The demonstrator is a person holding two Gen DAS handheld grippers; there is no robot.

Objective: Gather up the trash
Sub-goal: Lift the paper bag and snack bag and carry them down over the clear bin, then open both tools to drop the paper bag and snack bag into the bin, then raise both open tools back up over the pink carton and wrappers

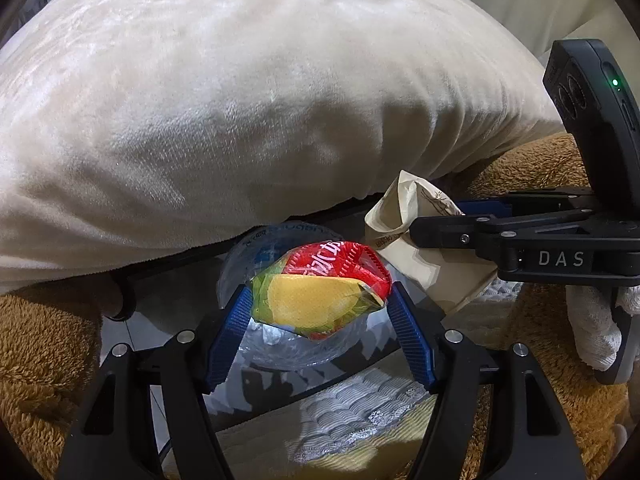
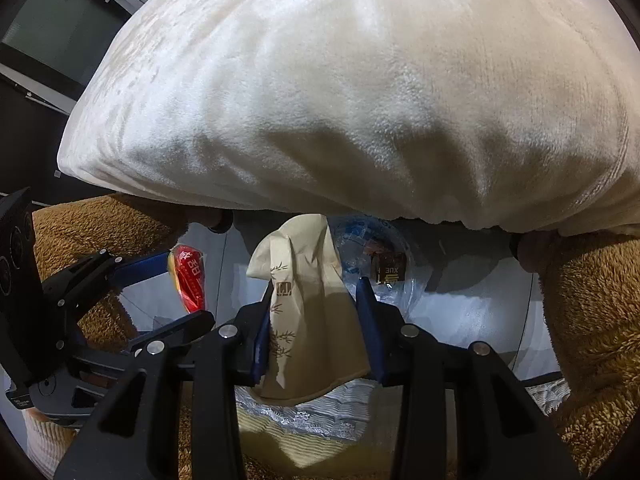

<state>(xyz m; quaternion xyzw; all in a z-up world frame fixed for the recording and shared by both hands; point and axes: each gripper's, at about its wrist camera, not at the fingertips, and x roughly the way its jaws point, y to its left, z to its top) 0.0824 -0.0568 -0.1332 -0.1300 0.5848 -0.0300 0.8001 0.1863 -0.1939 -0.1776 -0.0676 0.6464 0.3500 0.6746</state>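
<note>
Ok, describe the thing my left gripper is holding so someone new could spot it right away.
Below the front edge of the big cream fleece blanket, over a clear plastic bag, the left gripper is shut on a crumpled snack packet. It is glossy red, yellow and green with white lettering, unlike the plain beige paper bag beside it.

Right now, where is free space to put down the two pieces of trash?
Free: the pale floor right of the clear plastic bag, bordered by the brown fleece. Crowded: the middle, where the left gripper holds the red-yellow wrapper and the right gripper holds the beige paper bag, under the cream blanket.
</note>
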